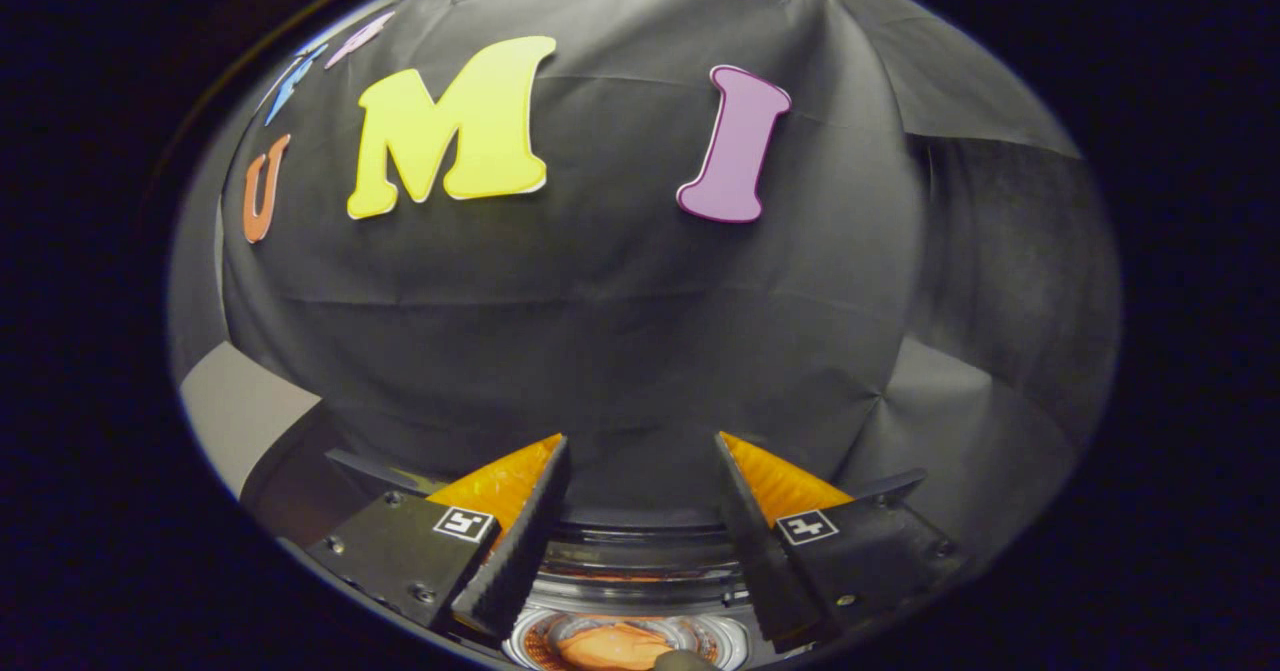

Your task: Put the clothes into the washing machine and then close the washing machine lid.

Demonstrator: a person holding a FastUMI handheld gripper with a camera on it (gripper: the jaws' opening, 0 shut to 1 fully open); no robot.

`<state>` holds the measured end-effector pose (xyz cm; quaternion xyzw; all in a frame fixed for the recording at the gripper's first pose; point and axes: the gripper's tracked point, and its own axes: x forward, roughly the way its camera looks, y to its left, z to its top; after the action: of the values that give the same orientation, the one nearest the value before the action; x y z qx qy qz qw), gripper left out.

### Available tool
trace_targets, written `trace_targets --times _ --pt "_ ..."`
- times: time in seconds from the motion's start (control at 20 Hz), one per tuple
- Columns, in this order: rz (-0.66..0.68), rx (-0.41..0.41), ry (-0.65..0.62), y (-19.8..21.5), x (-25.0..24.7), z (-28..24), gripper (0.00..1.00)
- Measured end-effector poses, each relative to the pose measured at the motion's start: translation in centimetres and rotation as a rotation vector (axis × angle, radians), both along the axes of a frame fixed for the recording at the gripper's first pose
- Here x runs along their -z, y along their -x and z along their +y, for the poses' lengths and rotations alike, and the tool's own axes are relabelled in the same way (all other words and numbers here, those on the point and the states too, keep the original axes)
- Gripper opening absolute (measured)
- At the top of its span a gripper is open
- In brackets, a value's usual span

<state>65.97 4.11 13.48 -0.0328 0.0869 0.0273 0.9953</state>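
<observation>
My claw (640, 471) stands open, the two fingers spread well apart with nothing between them, held above the washing machine (635, 571) and pointing toward the booth's black cloth wall (620, 331). The machine sits low between my fingers: I see its clear round rim and the open drum mouth below it. Down inside that drum lies the clothes (610, 643), an orange bundle resting at the bottom of the tub, under the gap between my fingers and touching neither one. A small dark object (685, 659) shows just beside the orange cloth inside the drum; I cannot tell what it is. Whether the lid is up or off I cannot tell from here. Left of the machine a pale grey surface (235, 411) runs beneath the wall.
</observation>
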Motion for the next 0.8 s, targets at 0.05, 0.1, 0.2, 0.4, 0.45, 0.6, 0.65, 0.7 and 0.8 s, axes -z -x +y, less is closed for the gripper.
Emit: trace_targets --times 0.05,0.1,0.2,0.4,0.45,0.6,0.65,0.7,0.8 --pt "0.02 0.006 -0.005 -0.1 0.2 0.0 0.89" --pt "0.02 0.009 -0.015 -0.3 0.0 -0.1 0.92" --pt "0.031 0.014 -0.039 -0.2 0.5 -0.2 0.93" --pt "0.003 0.009 -0.06 0.9 0.7 -0.4 0.97" --pt "-0.01 0.012 -0.063 1.4 0.7 -0.5 0.97" --pt "-0.033 0.02 -0.064 3.2 1.2 -0.6 0.97" --pt "-0.04 0.023 -0.059 3.8 1.4 -0.7 0.97" --pt "-0.049 0.025 -0.059 4.5 1.5 -0.8 0.97" --pt "-0.07 0.028 -0.063 5.8 2.0 -0.9 0.97"
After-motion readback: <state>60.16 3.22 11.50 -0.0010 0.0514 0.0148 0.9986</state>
